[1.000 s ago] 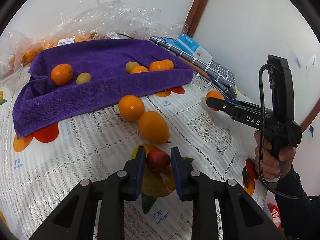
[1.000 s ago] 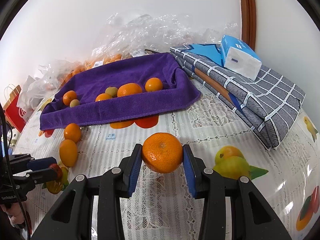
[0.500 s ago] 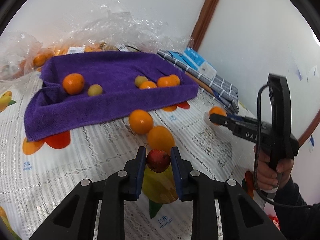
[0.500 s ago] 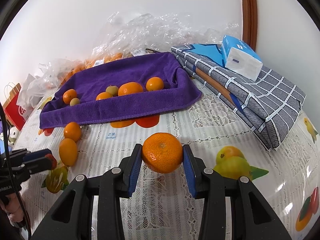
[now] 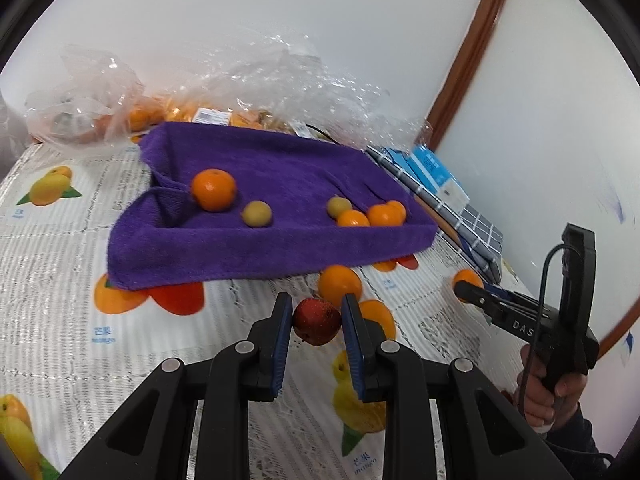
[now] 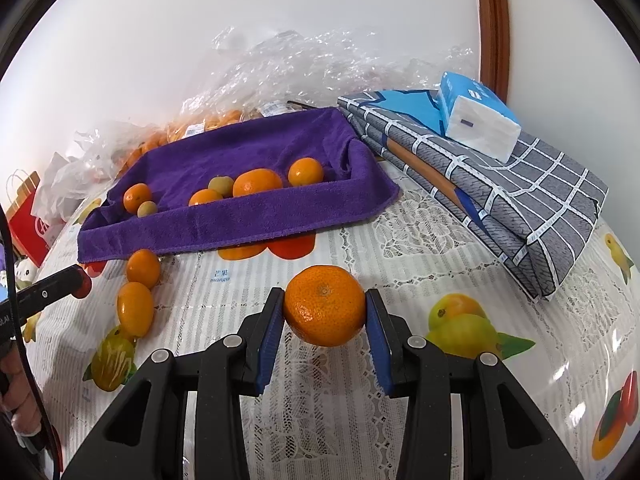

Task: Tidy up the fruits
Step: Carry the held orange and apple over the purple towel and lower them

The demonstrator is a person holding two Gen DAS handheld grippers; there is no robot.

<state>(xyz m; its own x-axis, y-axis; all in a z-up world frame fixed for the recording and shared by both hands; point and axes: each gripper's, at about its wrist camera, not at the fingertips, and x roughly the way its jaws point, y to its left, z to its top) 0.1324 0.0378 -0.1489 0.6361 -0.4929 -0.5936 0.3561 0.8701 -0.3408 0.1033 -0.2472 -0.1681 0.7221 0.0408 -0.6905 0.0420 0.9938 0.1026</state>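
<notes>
Small red fruit [image 5: 317, 321] being clamped above the tablecloth [image 5: 60, 320] by the left gripper [image 5: 316, 322]; mandarin [image 6: 325, 305] being pinched by the right gripper [image 6: 325, 308]; purple towel [image 6: 248, 216] lying beyond, holding other fruit

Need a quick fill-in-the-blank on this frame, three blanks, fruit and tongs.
1. The left tongs are shut on a small ____ fruit.
2. The right tongs are shut on an ____ mandarin.
3. The purple towel holds two small ____ fruits among the orange ones.

Missing words: red; orange; green
</notes>
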